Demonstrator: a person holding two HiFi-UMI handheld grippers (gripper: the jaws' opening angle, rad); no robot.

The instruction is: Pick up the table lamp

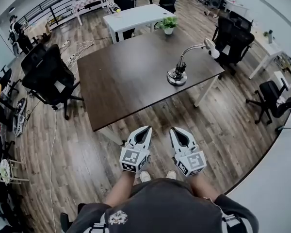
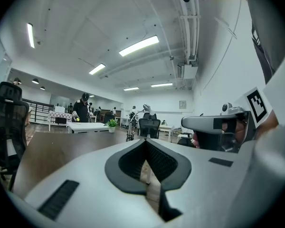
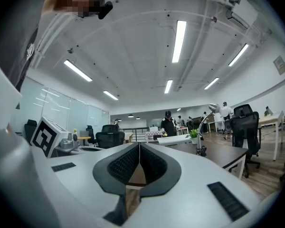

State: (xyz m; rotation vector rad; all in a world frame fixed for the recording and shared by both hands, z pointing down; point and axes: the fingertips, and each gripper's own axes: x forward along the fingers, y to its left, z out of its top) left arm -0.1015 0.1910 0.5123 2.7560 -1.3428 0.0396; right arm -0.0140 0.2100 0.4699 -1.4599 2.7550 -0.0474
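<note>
The table lamp [image 1: 177,74] stands on the right part of the dark brown table [image 1: 126,76], with a round metal base, a bent silver neck and a small white head [image 1: 211,48]. Both grippers hover level over the wooden floor, short of the table's near edge and well apart from the lamp. My left gripper [image 1: 146,129] is shut and empty, and so is my right gripper [image 1: 176,130]. The left gripper view shows the lamp [image 2: 132,127] far off past the shut tips [image 2: 145,141]. In the right gripper view the lamp [image 3: 202,129] stands to the right of the shut tips [image 3: 139,144].
A small potted plant [image 1: 168,24] sits at the table's far edge. Black office chairs stand to the left [image 1: 48,74] and behind the lamp [image 1: 233,40]. A white table [image 1: 136,17] and people are farther back. The wall [image 1: 276,178] curves along my right.
</note>
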